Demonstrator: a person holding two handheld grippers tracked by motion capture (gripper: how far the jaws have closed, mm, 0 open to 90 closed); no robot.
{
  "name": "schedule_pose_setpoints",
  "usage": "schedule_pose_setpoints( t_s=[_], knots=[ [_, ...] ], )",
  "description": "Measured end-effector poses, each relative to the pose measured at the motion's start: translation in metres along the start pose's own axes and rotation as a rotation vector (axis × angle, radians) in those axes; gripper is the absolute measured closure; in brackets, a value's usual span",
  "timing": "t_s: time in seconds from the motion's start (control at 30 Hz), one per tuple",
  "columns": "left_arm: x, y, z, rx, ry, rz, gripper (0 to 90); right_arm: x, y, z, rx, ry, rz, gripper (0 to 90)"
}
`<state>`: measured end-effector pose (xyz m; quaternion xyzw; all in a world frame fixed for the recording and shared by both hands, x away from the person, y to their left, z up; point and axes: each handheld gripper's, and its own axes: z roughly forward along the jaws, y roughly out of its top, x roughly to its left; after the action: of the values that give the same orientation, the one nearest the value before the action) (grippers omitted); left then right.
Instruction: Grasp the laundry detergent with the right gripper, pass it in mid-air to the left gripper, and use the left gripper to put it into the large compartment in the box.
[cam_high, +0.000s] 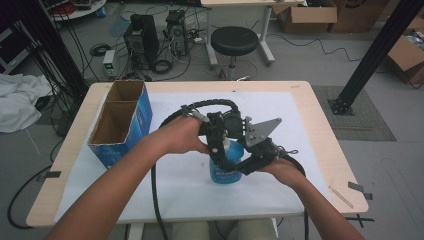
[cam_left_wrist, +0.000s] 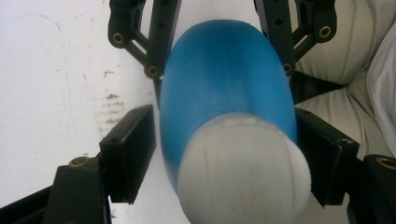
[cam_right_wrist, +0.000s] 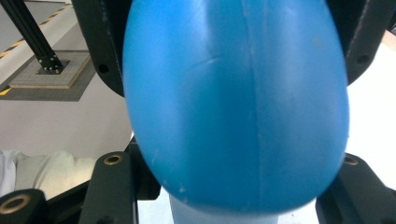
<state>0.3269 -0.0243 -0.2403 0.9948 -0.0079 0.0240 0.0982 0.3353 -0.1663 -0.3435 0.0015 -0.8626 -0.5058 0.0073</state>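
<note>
While the right gripper (cam_high: 239, 161) clamps the blue bottle (cam_high: 226, 167) mid-table toward the front edge, the left gripper (cam_left_wrist: 224, 154) straddles its white cap (cam_left_wrist: 243, 172), jaws apart; an off-centre closure could tip it.

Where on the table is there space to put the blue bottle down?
Bare white mat lies right of the blue bottle, toward the table's right edge, and along the near edge. It is crowded at the left, by the cardboard box, and mid-table around both hands.
</note>
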Motion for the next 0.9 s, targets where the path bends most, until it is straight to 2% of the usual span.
schedule_pose_setpoints(
  t_s=[0.9],
  knots=[
    [-0.0016,-0.0006,-0.0003,-0.005,0.000,0.022,36.7,0.0002,0.0005,0.0001,0.002,0.000,0.001,43.3]
  ],
)
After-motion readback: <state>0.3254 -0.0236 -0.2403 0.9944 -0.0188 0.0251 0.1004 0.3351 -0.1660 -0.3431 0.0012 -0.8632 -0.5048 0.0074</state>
